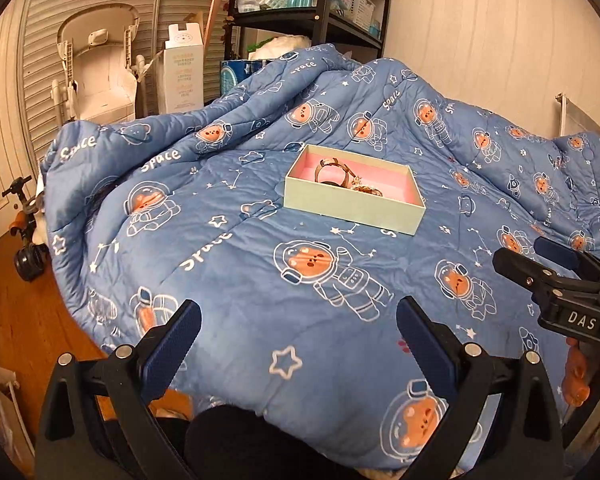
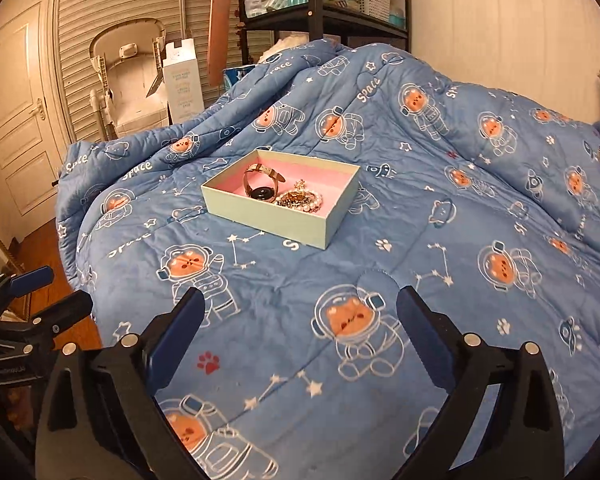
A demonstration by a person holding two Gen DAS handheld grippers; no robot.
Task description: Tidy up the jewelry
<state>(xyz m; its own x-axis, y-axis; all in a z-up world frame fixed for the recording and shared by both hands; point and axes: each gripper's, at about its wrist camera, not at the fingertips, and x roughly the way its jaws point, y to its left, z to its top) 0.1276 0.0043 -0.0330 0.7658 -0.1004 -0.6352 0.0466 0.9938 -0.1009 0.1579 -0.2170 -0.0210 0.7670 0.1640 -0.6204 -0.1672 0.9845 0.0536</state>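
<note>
Both grippers hang well back from the box [image 2: 280, 200] now, over the near edge of the bed. The left gripper [image 1: 298, 340] has its jaws spread wide with nothing between them, and the right gripper [image 2: 300, 334] is the same, gaping and empty. My guess is the sorting is done or nearly so, hence the stand-off. The pale green box with its pink lining sits open on the blue space-bear quilt [image 2: 440, 320], mid-bed. Inside, a wristwatch [image 2: 262, 186] stands on edge, its strap looped, and just beside it lies a heap of gold chain and pearl beads [image 2: 300, 200].
</note>
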